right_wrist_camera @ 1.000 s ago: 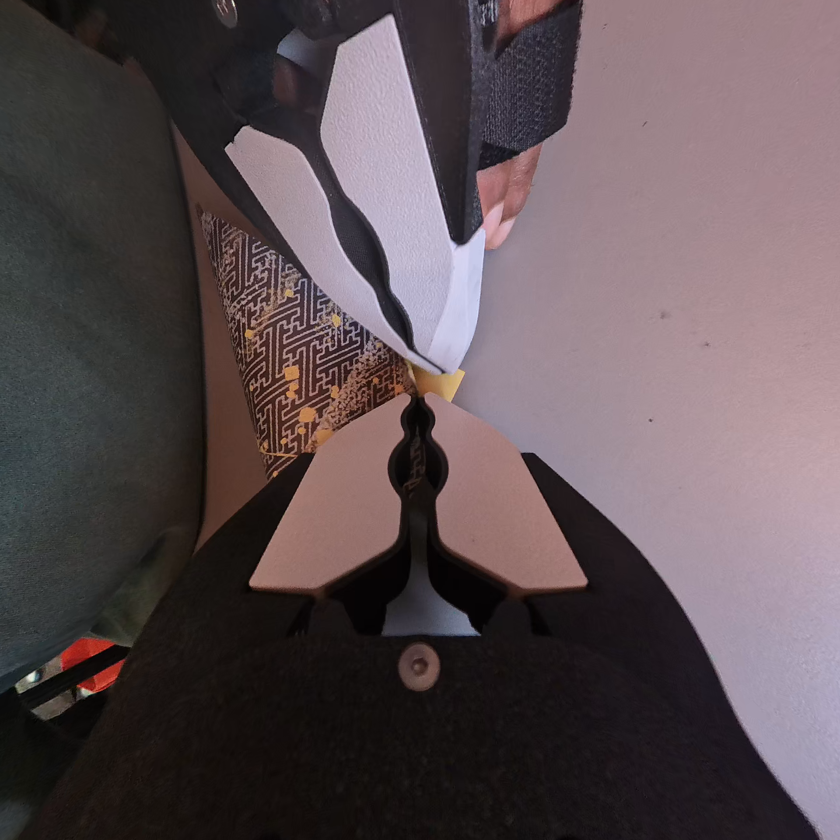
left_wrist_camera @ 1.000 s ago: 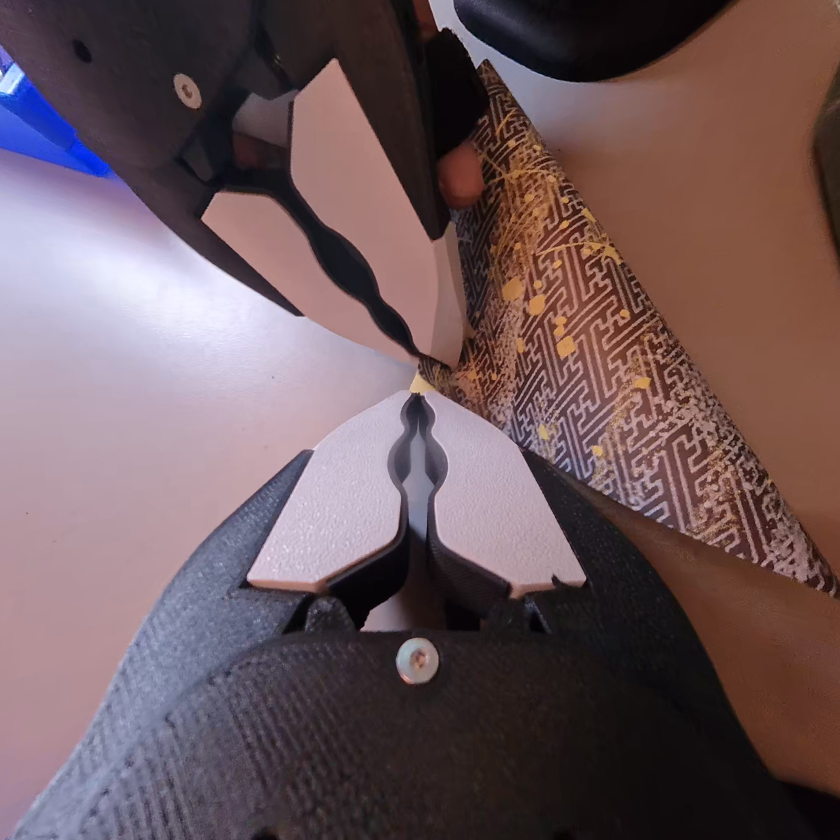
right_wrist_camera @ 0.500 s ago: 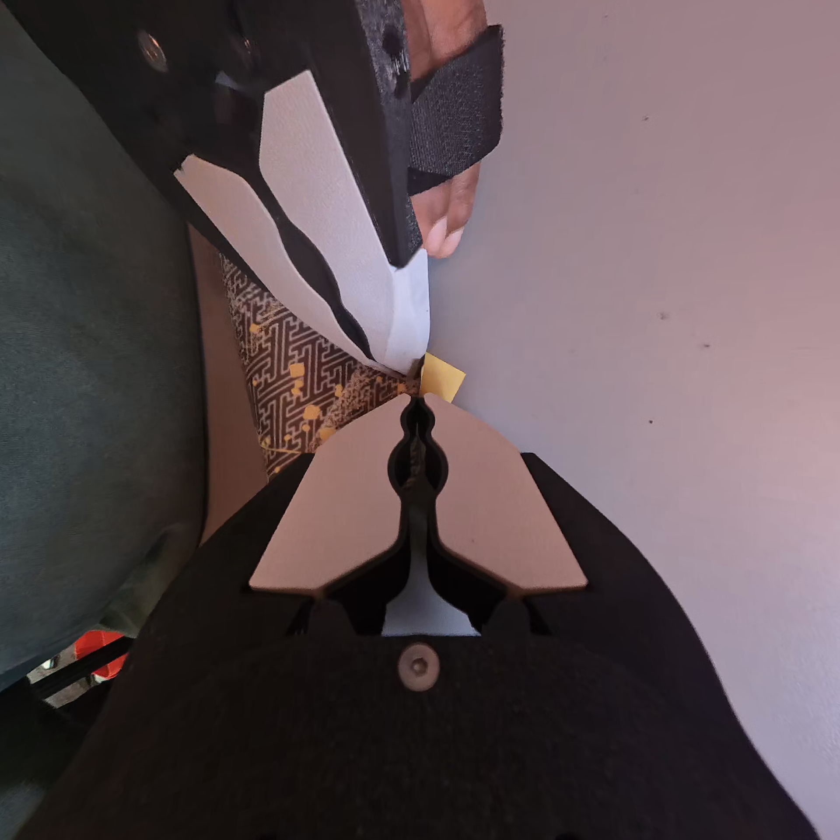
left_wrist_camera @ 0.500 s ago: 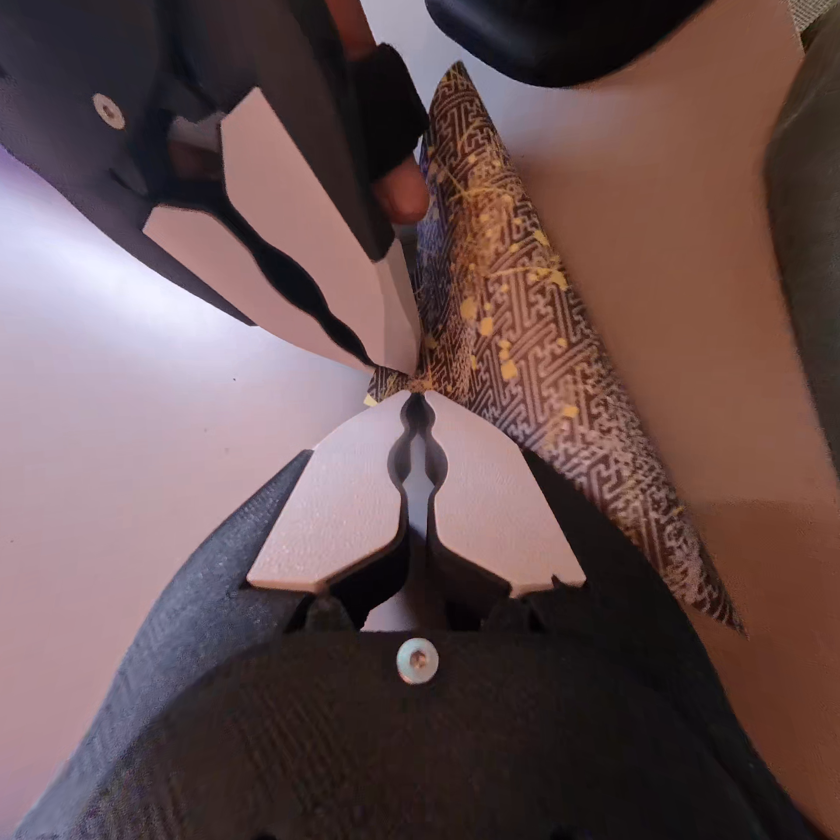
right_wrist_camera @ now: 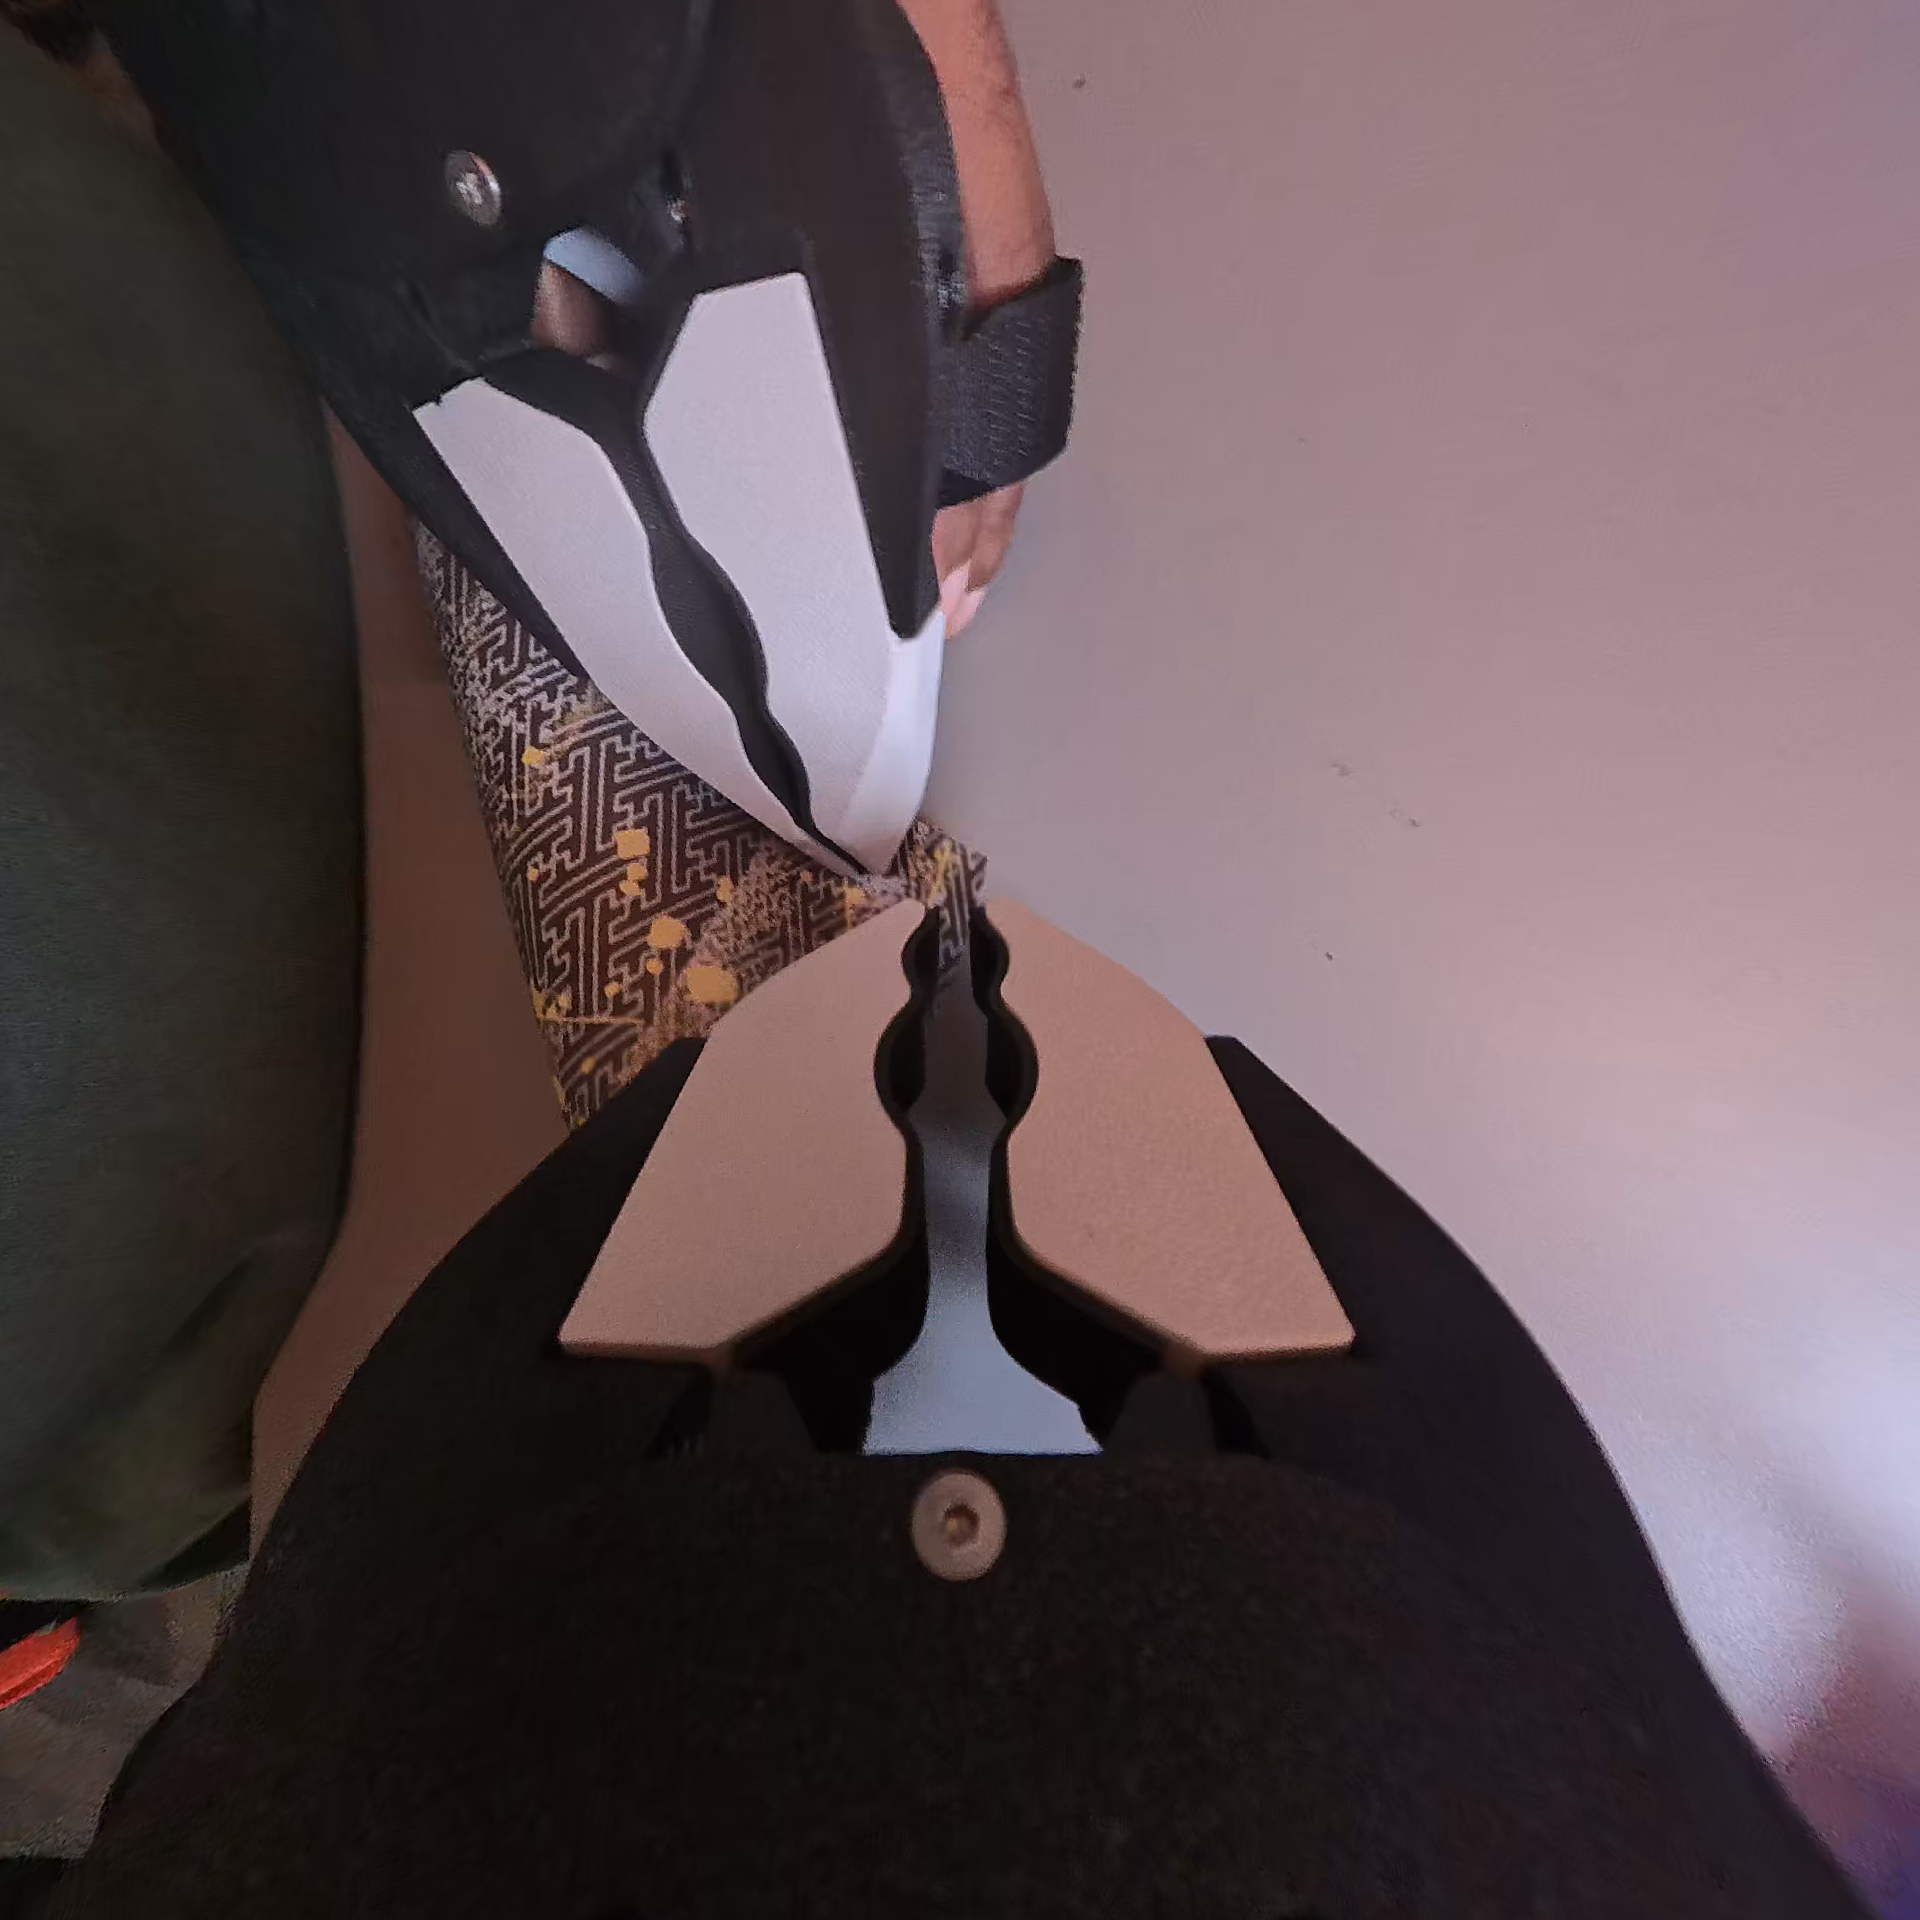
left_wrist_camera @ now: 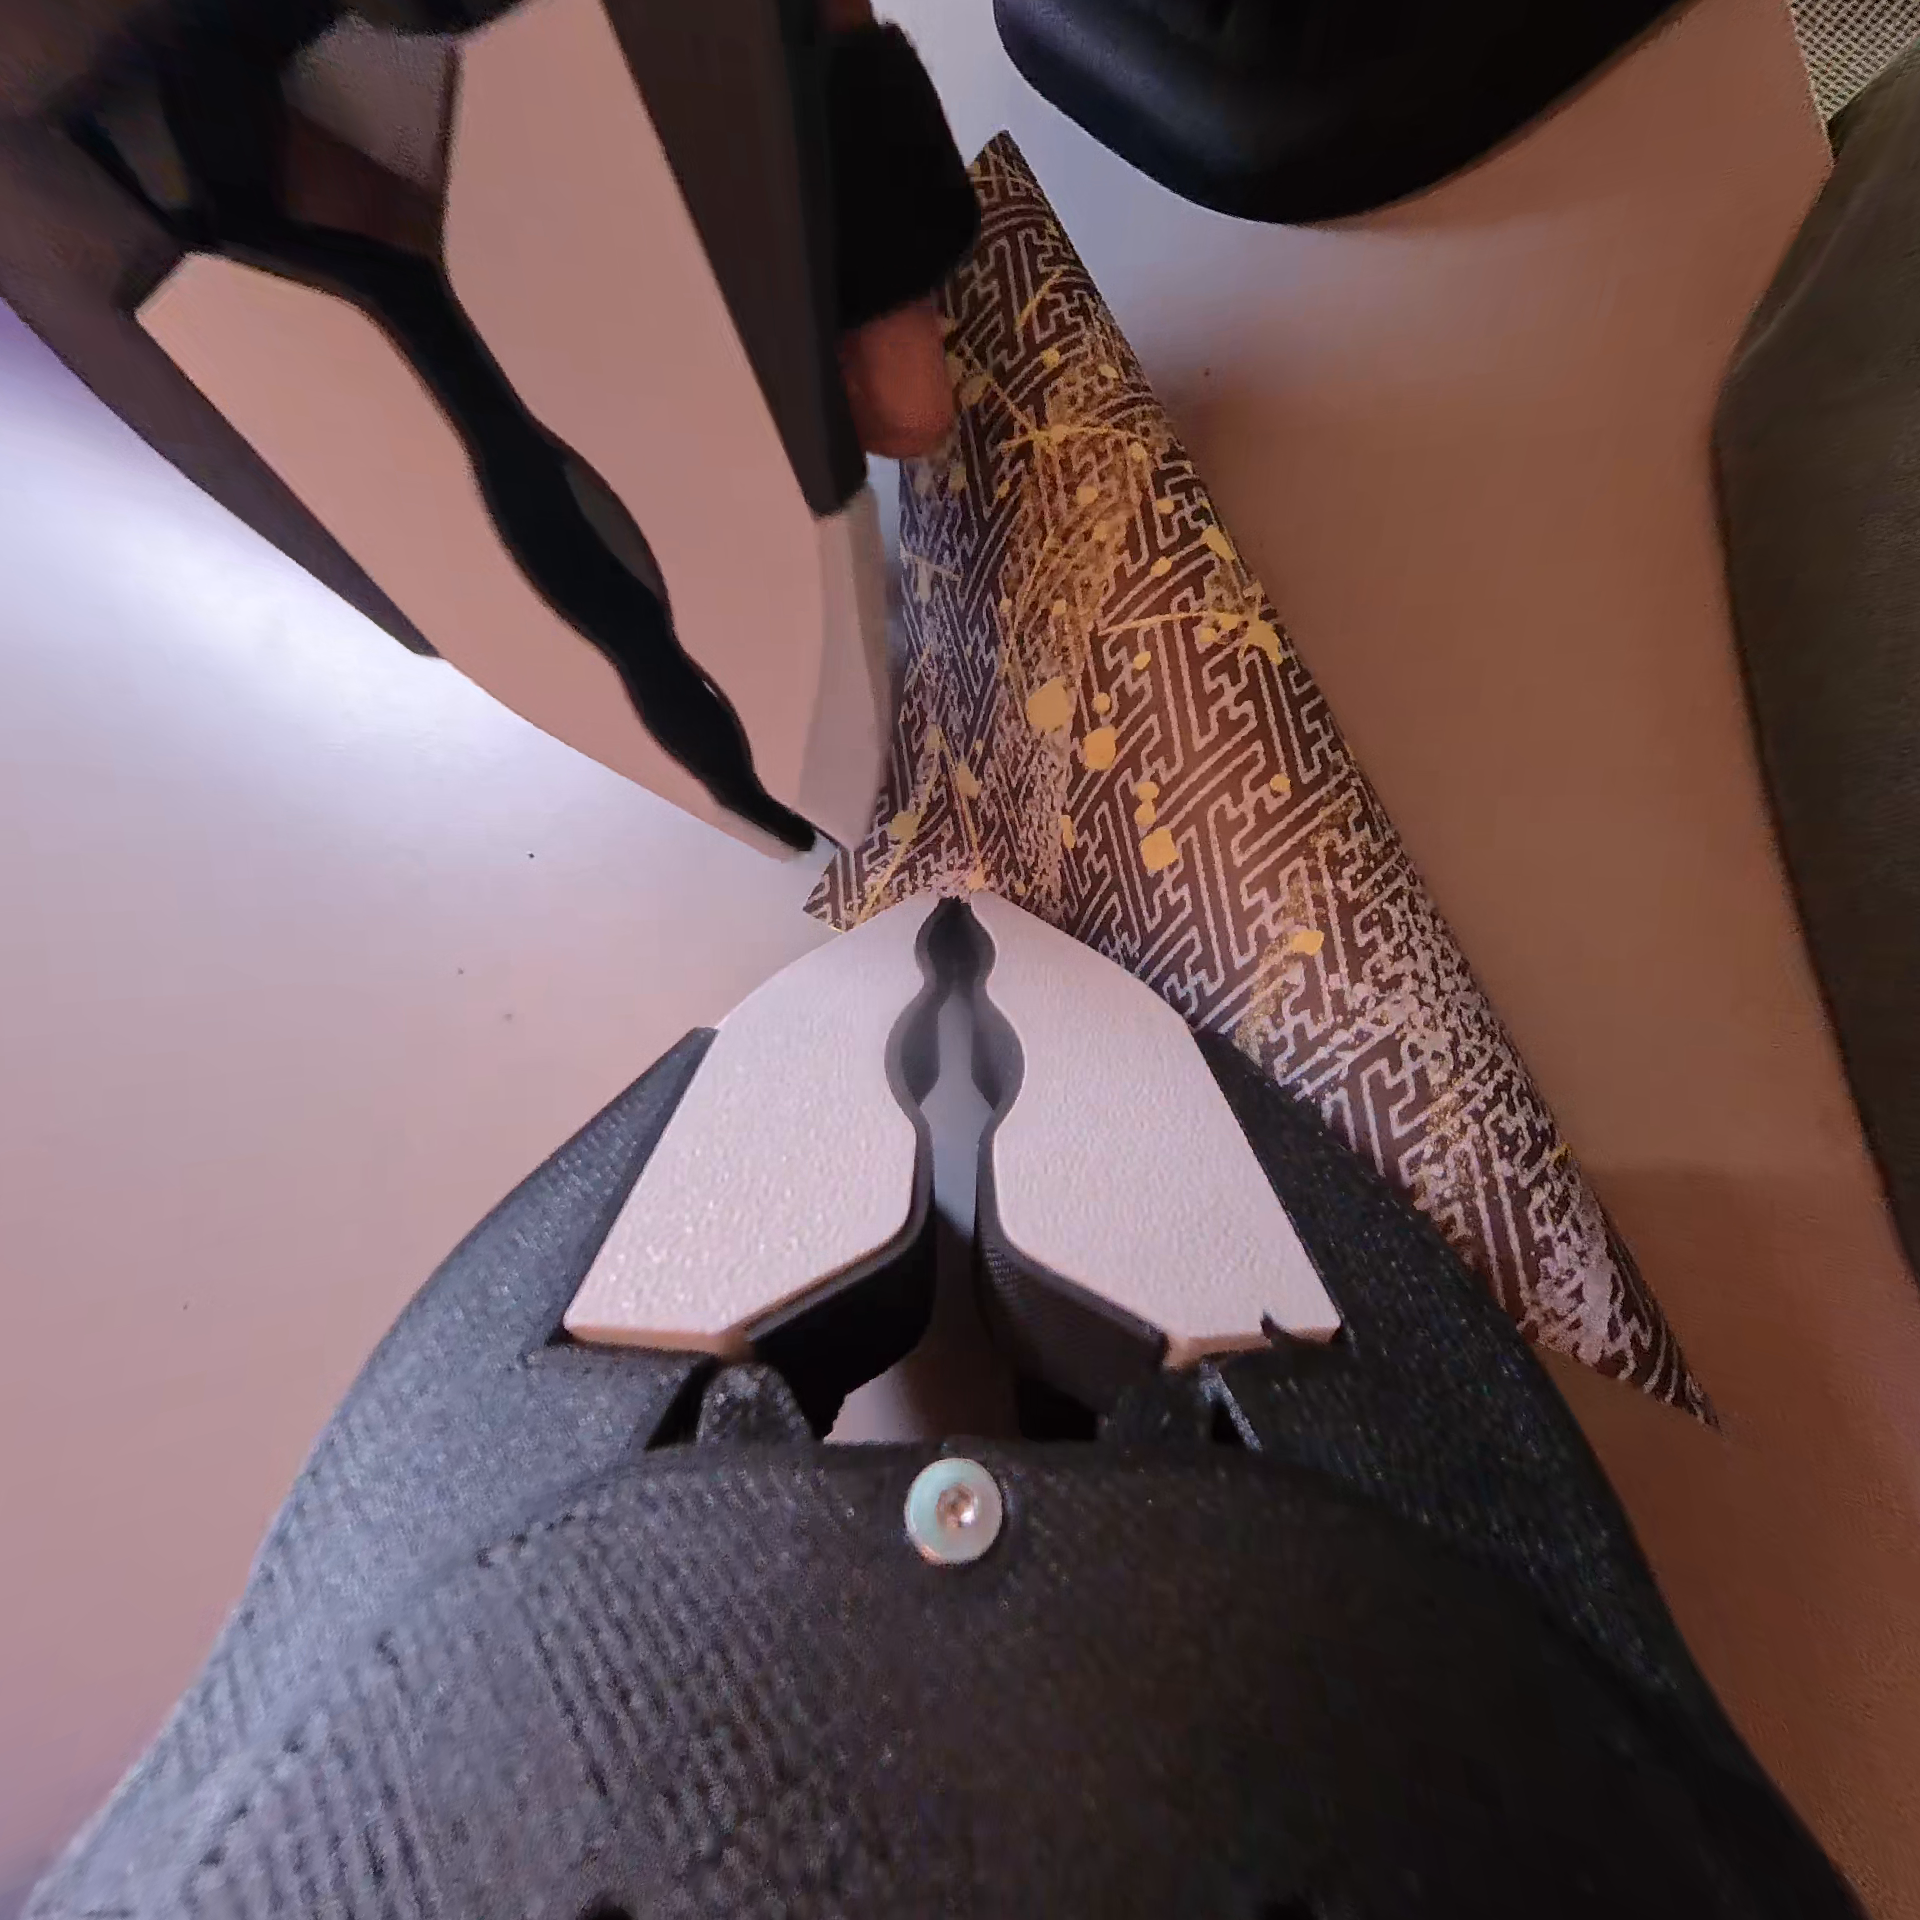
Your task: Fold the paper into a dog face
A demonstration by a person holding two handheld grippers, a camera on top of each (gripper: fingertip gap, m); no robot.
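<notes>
The left gripper (left_wrist_camera: pixel 954 904) has its two fingers pressed together, and the tip sits on the edge of the paper (left_wrist_camera: pixel 1164 831), at its pointed corner. The pictures do not make clear if the fingers really pinch the sheet or only touch it. The paper is dark with a pale maze pattern and gold spots; it lies on the table (left_wrist_camera: pixel 260 935) and stretches away to the right of this gripper.

The right gripper (right_wrist_camera: pixel 940 914) is clenched on the same corner of the paper (right_wrist_camera: pixel 613 862): a thin strip of it stands between the fingers. From this gripper the sheet goes to the left. The two tips meet almost nose to nose, just beside each other. A fingertip (left_wrist_camera: pixel 894 395) of the person is just behind the right gripper, above the paper.
</notes>
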